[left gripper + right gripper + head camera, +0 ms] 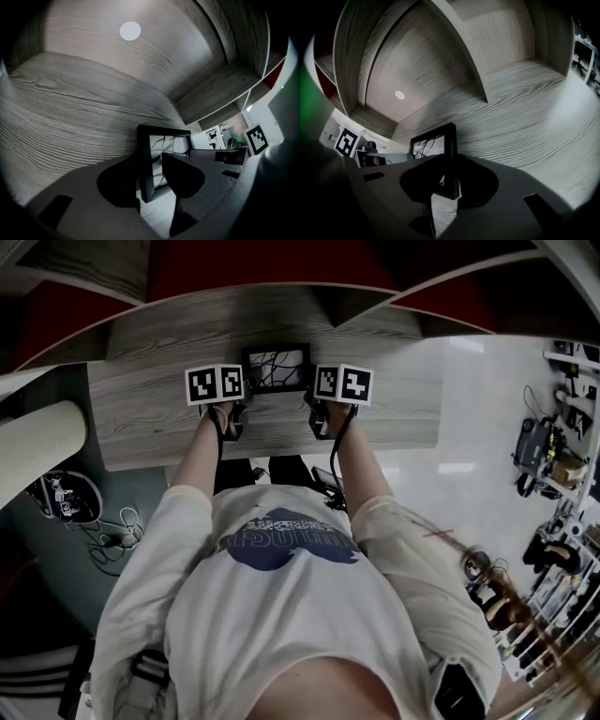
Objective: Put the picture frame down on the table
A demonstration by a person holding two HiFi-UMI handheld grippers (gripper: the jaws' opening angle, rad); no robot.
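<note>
The black picture frame [277, 368], with a line drawing on white inside, hangs between my two grippers over the grey wood-grain table [141, 399]. My left gripper [246, 381] is shut on the frame's left bar [144, 164], one jaw on each face. My right gripper [311, 381] is shut on the right bar [450, 159] in the same way. The frame stands roughly upright, its lower corners close above the tabletop [70, 131]. I cannot tell whether it touches the wood.
Wooden shelf walls and a back panel with a white round dot [130, 30] rise behind the table. Cables [103, 521] lie on the floor at left beside a white cylinder [37, 446]. Racks of equipment [562, 456] stand at right.
</note>
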